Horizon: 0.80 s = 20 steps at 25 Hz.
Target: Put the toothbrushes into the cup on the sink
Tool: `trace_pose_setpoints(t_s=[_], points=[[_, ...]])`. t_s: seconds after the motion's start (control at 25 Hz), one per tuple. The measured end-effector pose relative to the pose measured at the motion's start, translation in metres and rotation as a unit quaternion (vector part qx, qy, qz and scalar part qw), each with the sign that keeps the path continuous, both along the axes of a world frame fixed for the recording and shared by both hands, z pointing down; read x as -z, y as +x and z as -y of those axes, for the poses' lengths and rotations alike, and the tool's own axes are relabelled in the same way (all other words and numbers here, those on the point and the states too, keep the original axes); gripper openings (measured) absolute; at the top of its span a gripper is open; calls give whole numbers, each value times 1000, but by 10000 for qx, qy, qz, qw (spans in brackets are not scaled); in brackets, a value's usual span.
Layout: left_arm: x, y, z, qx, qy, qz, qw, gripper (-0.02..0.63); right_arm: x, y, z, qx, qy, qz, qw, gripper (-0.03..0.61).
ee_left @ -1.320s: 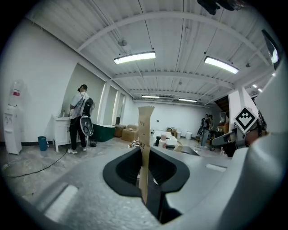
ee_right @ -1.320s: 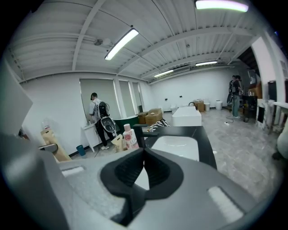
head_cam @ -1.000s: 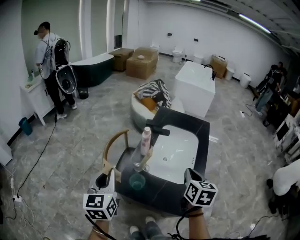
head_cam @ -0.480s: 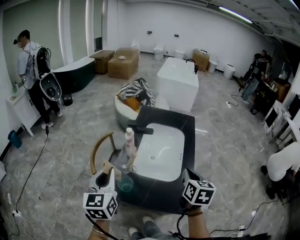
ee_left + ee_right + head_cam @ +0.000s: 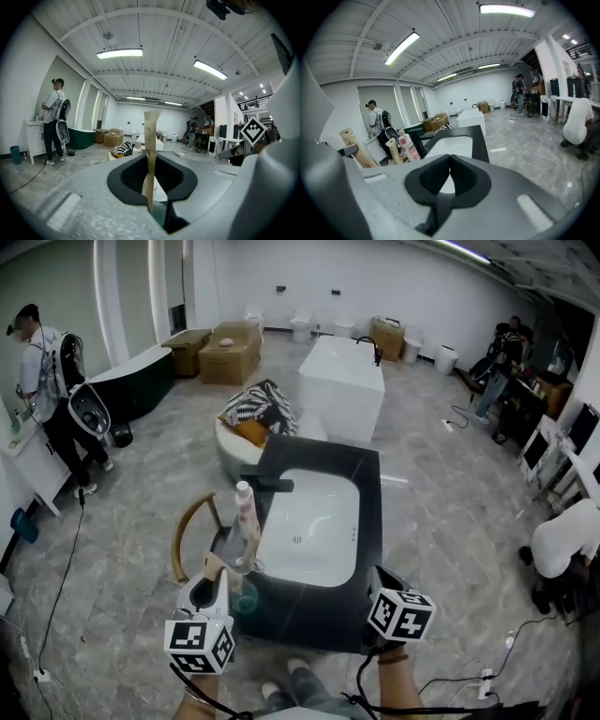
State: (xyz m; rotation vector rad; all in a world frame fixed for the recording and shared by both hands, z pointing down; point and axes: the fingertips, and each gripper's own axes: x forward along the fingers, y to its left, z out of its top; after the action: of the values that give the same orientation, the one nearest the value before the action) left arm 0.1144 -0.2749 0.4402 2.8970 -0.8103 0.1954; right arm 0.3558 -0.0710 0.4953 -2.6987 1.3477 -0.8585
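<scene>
My left gripper [image 5: 212, 585] is shut on a toothbrush in tan paper wrap [image 5: 215, 567], held upright at the front left corner of the black sink counter [image 5: 370, 512]. In the left gripper view the wrapped toothbrush [image 5: 151, 150] stands pinched between the jaws of the left gripper [image 5: 151, 180]. A teal cup [image 5: 247, 599] sits on the counter just right of it. A second wrapped toothbrush stands in a clear glass [image 5: 247, 564] behind the cup. My right gripper [image 5: 373, 585] hovers over the counter's front right and is shut on nothing [image 5: 449, 165].
A white basin [image 5: 311, 526] fills the counter's middle, with a black faucet [image 5: 269, 484] and a pink-and-white bottle [image 5: 246, 510] on its left. A wooden chair [image 5: 187, 531] stands left of the counter. A person [image 5: 47, 390] stands at the far left wall.
The sink counter has slid left in the head view, so the cup now lies closer to my left gripper. Both grippers keep their grip states.
</scene>
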Motion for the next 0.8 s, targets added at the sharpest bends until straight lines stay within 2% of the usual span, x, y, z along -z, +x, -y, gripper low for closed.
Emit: trace_pose_setpoints(t_s=[0.56, 0.8], points=[[-5, -5, -5, -53, -85, -9, 9999, 44, -19, -4, 4, 8, -140, 120, 9998, 5], [-16, -3, -7, -124, -144, 103, 9998, 44, -28, -6, 12, 59, -241, 173, 9995, 5]])
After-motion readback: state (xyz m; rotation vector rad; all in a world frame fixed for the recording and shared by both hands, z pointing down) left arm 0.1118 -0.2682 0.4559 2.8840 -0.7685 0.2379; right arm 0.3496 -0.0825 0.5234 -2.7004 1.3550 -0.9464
